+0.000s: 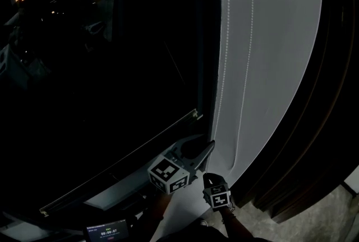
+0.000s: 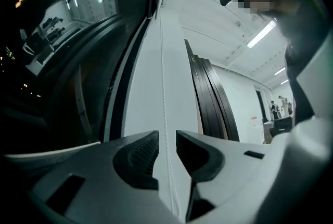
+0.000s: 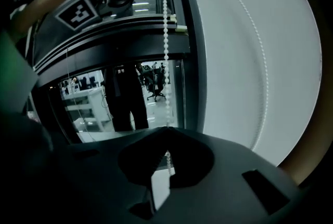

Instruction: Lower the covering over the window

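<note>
A white bead chain (image 1: 224, 67) hangs down the white wall strip beside the dark window (image 1: 101, 67). A thin pale rail (image 1: 118, 162) crosses the window low down. My left gripper (image 1: 212, 145) is open; in the left gripper view the chain (image 2: 163, 77) runs through the gap between its jaws (image 2: 167, 140) without being pinched. Just below it, my right gripper (image 1: 210, 179) is shut on the same chain (image 3: 166, 36), which enters its closed tips (image 3: 167, 130). A dark band (image 3: 114, 46) spans the glass above it. A second strand (image 3: 260, 46) curves over the wall.
Dark wooden slats (image 1: 314, 140) stand right of the white wall (image 1: 280, 39), with pale floor (image 1: 342, 213) beyond them. A small timer display (image 1: 106, 231) sits at the bottom edge. Distant people (image 2: 274, 109) stand in the lit room behind.
</note>
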The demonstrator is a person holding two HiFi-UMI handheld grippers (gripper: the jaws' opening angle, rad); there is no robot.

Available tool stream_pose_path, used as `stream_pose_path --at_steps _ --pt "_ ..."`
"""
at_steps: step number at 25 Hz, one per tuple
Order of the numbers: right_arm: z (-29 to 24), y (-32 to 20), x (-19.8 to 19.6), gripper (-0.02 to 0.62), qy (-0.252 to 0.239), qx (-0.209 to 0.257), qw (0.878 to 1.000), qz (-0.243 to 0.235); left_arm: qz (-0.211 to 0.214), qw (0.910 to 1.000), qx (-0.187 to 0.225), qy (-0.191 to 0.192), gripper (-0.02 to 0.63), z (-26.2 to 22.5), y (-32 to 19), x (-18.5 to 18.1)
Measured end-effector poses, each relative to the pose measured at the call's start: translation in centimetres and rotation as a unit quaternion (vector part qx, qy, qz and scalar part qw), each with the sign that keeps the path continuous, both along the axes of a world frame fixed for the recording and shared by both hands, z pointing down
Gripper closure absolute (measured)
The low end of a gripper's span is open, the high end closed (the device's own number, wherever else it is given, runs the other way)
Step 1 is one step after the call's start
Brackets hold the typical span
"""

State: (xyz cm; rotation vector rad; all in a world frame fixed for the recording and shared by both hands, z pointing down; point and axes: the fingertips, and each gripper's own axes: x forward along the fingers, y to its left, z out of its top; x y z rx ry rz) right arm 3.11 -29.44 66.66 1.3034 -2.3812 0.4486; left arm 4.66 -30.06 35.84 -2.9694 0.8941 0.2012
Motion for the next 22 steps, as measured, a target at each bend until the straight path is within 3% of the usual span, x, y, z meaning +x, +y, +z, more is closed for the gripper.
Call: stream_pose_path --at_steps 11,13,18,22 --pt "0.0 0.3 0.1 0.586 -0.007 0.002 1.0 0.001 0.025 0.9989 0.038 0.01 0.523 -4.1 -1.2 2.3" --pt "0.0 0.3 0.2 0.586 -0.007 0.003 1.0 0.001 0.017 0.999 0.04 0.01 0.583 -4.7 -1.1 2.2" --pt "0.0 0.3 0.4 0.586 -0.007 0.006 1.0 -0.001 0.012 0.9985 0.027 0.045 0.589 -5.0 -1.3 1.5" --pt "-0.1 0.6 0.6 0.586 0.001 0.014 1.0 -0.004 -0.007 0.9965 0.039 0.074 0.592 -5.0 -1.4 0.4"
